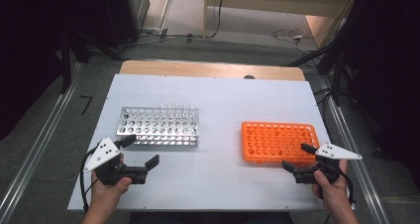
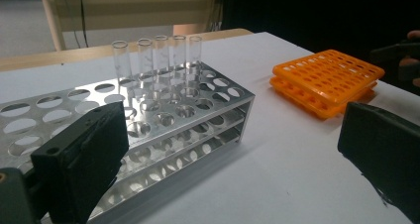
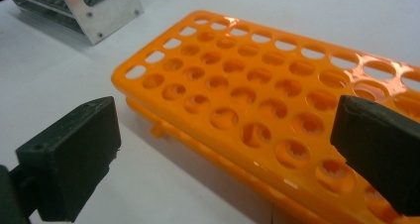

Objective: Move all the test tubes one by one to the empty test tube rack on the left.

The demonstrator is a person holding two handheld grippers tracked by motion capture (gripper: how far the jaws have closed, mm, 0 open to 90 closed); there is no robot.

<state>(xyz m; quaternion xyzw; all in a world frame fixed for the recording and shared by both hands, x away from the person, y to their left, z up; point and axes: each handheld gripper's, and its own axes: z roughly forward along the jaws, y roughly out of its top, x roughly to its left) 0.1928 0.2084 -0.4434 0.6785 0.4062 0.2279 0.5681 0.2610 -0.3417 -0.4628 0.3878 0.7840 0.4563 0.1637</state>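
Left hand-held gripper (image 1: 139, 151) hovers released just near of the metal rack (image 1: 159, 126), where five glass tubes (image 2: 157, 60) stand along the far row. One orange rack (image 1: 280, 141) waits right, the right hand-held gripper (image 1: 297, 156) released at its near edge. Risk: clipping neighbouring tubes, tipping one onto the counter (image 1: 218, 105).

Two racks on worktop (image 1: 218, 184): one metal rack (image 1: 159, 126), one orange rack (image 1: 280, 141) right of metal rack. Five clear glass tubes (image 2: 157, 55) upright in metal rack's far row. Two hand-held tools: left tool (image 1: 140, 151), right tool (image 1: 298, 157).
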